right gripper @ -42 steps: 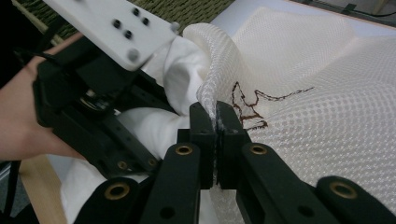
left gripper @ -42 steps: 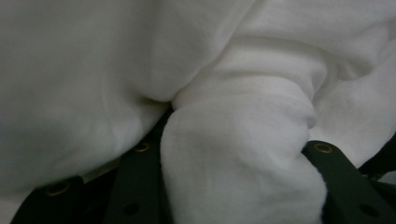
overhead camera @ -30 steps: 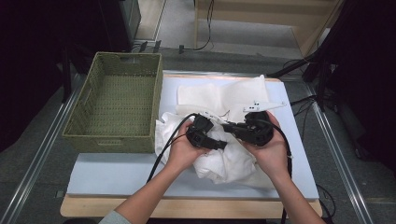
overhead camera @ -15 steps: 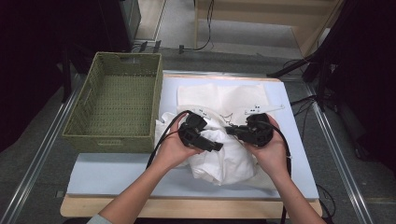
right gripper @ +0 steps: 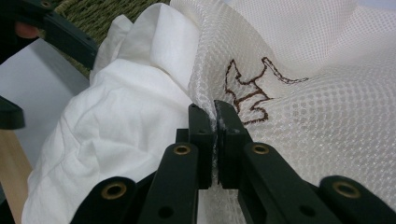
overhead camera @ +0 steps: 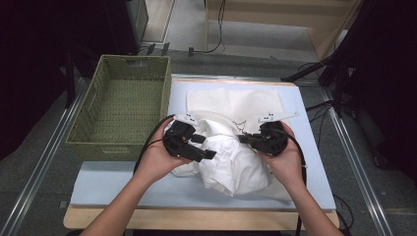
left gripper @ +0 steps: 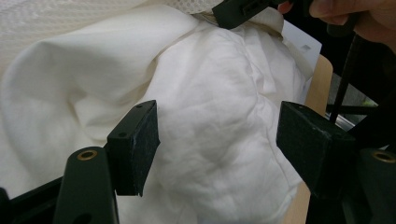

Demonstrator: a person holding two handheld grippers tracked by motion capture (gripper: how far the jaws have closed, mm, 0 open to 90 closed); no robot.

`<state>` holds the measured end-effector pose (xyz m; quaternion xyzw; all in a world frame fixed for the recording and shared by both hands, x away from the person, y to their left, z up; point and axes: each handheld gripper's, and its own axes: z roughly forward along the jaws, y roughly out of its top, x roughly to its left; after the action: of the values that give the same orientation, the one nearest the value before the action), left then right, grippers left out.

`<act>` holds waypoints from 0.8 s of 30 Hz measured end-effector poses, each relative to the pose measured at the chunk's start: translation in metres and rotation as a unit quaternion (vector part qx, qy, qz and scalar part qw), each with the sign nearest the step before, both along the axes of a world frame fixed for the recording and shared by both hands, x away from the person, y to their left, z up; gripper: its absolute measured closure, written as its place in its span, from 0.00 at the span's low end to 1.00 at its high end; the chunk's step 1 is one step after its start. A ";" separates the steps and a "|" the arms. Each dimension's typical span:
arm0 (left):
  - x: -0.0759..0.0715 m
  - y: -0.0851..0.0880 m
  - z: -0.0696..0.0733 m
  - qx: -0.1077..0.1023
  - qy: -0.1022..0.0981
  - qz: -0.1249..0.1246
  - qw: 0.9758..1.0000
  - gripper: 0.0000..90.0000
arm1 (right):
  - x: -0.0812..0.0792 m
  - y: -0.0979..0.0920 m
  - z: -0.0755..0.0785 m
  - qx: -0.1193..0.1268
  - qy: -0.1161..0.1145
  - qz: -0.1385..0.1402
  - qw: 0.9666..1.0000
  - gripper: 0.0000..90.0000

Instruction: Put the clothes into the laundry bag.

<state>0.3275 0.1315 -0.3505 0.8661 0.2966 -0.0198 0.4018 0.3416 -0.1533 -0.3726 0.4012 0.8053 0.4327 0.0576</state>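
A crumpled white cloth (overhead camera: 236, 167) lies bunched on the table in front of a white mesh bag (overhead camera: 236, 103). My right gripper (overhead camera: 243, 140) is shut on the edge of the mesh bag (right gripper: 317, 93), its pads pinching the netting beside a brown stitched mark (right gripper: 247, 88). My left gripper (overhead camera: 203, 146) hovers at the left side of the bundle. Its jaws have just been opening, then eased in slightly. In the left gripper view the cloth (left gripper: 210, 84) swells between the two open jaws of the left gripper (left gripper: 217, 140), and the pads do not press on it.
A green woven basket (overhead camera: 98, 145) stands at the left of the table, touching the pale blue mat (overhead camera: 123, 182). The wooden table edge (overhead camera: 196, 219) runs along the front. Metal rails flank the table, and cables trail on the floor behind it.
My left gripper has drawn back to the left, away from the right one, and risen a little. Its jaws stand wider. The right gripper has kept its hold and barely moved.
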 end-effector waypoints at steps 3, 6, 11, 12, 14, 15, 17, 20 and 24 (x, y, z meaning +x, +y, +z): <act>-0.005 0.009 -0.001 -0.001 -0.006 0.002 1.000 0.35 | -0.001 -0.001 0.000 0.001 0.001 -0.001 1.000 0.98; -0.010 0.016 -0.005 -0.003 -0.004 0.007 1.000 0.36 | -0.001 -0.003 -0.001 0.004 0.003 -0.001 1.000 0.98; -0.019 0.022 -0.013 0.002 -0.005 0.008 1.000 0.62 | -0.001 -0.003 -0.001 0.006 0.002 0.001 1.000 0.97; -0.020 0.022 -0.015 0.001 0.003 0.012 1.000 0.70 | -0.001 -0.004 -0.001 0.008 0.002 0.000 1.000 0.97; -0.022 0.022 -0.020 0.002 0.003 0.011 1.000 0.87 | -0.001 -0.005 -0.002 0.010 0.002 0.002 1.000 0.97; -0.022 0.020 -0.023 -0.004 0.007 0.006 1.000 0.94 | -0.001 -0.006 -0.001 0.011 0.002 0.002 1.000 0.97; -0.021 0.015 -0.028 -0.013 0.018 0.003 1.000 1.00 | 0.000 -0.005 -0.001 0.011 0.003 0.003 1.000 0.97; -0.020 0.001 -0.033 -0.008 0.016 0.000 1.000 1.00 | 0.001 -0.004 0.001 0.007 0.002 0.003 1.000 0.97; -0.015 -0.014 -0.040 0.002 0.016 0.000 1.000 1.00 | 0.001 -0.003 0.002 0.006 0.002 0.002 1.000 0.97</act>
<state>0.3129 0.1174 -0.3905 0.8668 0.3024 -0.0327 0.3952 0.3425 -0.1566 -0.3711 0.4012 0.8035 0.4366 0.0529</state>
